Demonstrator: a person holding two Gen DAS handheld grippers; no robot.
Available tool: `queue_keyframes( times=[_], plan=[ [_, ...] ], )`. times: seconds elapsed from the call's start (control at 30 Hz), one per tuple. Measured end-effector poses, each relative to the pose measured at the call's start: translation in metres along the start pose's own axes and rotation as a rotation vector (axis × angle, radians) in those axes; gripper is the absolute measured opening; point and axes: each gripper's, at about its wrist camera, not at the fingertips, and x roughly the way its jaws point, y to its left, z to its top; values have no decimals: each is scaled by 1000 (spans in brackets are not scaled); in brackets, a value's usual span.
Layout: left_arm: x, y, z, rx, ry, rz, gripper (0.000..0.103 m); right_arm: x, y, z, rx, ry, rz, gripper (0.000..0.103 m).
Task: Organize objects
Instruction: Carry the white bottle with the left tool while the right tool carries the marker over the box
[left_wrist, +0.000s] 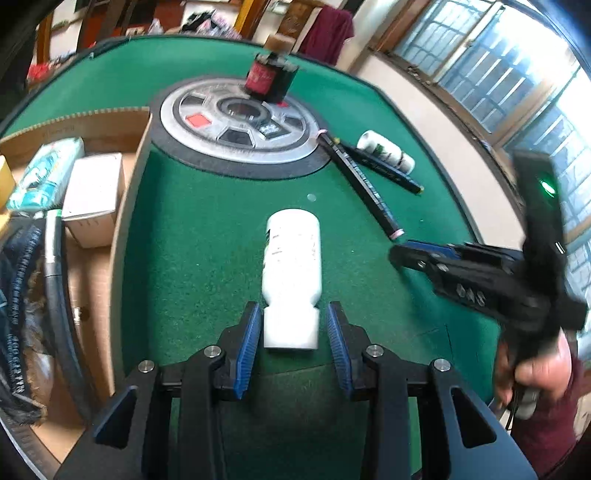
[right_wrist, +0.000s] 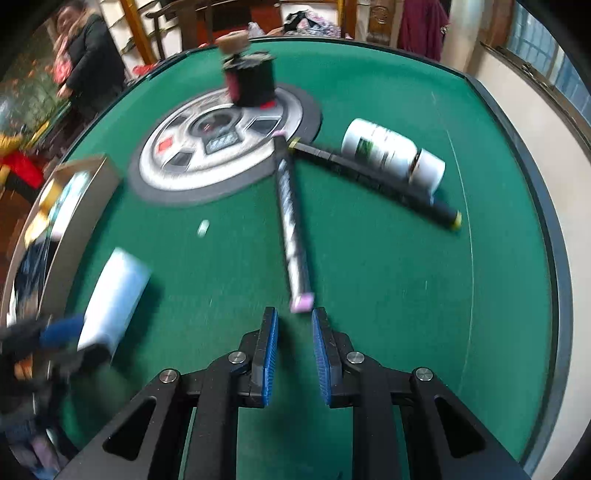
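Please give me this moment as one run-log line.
left gripper: fingers around white bottle | right gripper: shut, empty | pink-tipped stick: on felt

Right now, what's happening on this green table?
A person is tidying with a hand-held gripper in each hand. The left hand-held gripper straddles the cap end of a white bottle lying on the green table, pads beside it with a small gap showing. The right hand-held gripper is empty and nearly closed, just short of the pink-tipped stick. A cardboard box at the left already holds items.
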Motion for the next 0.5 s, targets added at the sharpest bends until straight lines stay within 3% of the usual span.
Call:
queue_keyframes(
  times=[0.1, 0.17, 0.2, 0.33, 0.5],
  plan=[
    [4, -8, 7, 12, -3, 36, 38, -3, 6, 0, -25, -35, -36, 30],
    [9, -14, 10, 36, -6, 63, 43, -3, 0, 9, -3, -72, -34, 57],
    [12, -16, 13, 48, -13, 84, 43, -2, -3, 14, 13, -86, -14, 60],
    [20, -25, 19, 83, -40, 138, 45, 9, -7, 44, 43, -104, 59, 61],
    [21, -29, 15, 125, -69, 168, 45, 30, -3, 69, 77, -99, 27, 61]
  ],
)
